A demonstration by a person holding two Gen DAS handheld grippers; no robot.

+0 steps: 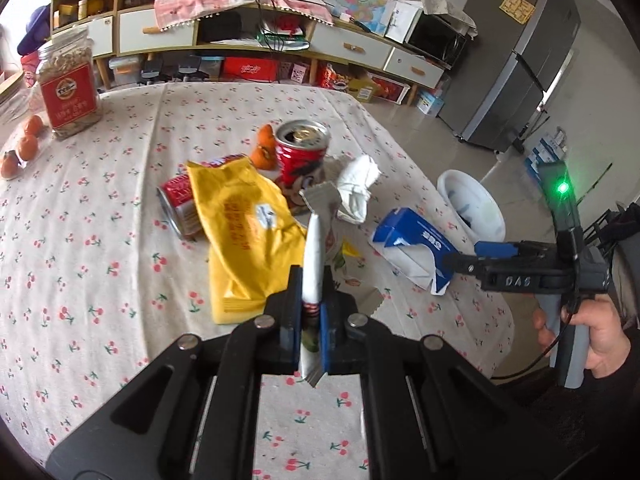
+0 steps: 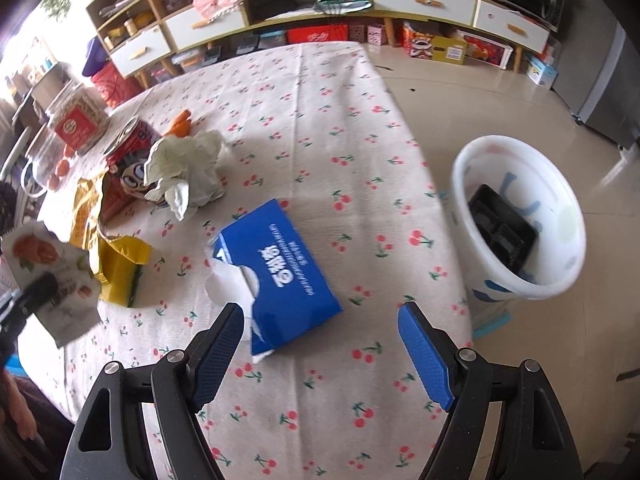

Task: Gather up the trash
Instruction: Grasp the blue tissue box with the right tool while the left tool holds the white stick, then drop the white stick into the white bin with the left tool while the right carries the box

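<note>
My left gripper (image 1: 311, 276) is shut on a white snack wrapper (image 1: 314, 256) and holds it edge-on above the table; the wrapper also shows in the right wrist view (image 2: 56, 276). My right gripper (image 2: 320, 312) is open just in front of a blue tissue pack (image 2: 280, 268), which lies flat on the cloth; it also shows in the left wrist view (image 1: 416, 248). On the table lie a yellow bag (image 1: 244, 232), two red cans (image 1: 302, 152) (image 1: 180, 204), a crumpled white tissue (image 1: 358, 186) and orange peel (image 1: 265, 148). A white bin (image 2: 520, 224) stands on the floor right of the table.
A jar with a red label (image 1: 70, 84) and small oranges (image 1: 28, 146) stand at the table's far left. The bin holds a black tray (image 2: 502, 228). Shelves and drawers (image 1: 248, 36) line the back wall, a grey fridge (image 1: 520, 60) stands at right. The table edge (image 2: 436, 184) drops near the bin.
</note>
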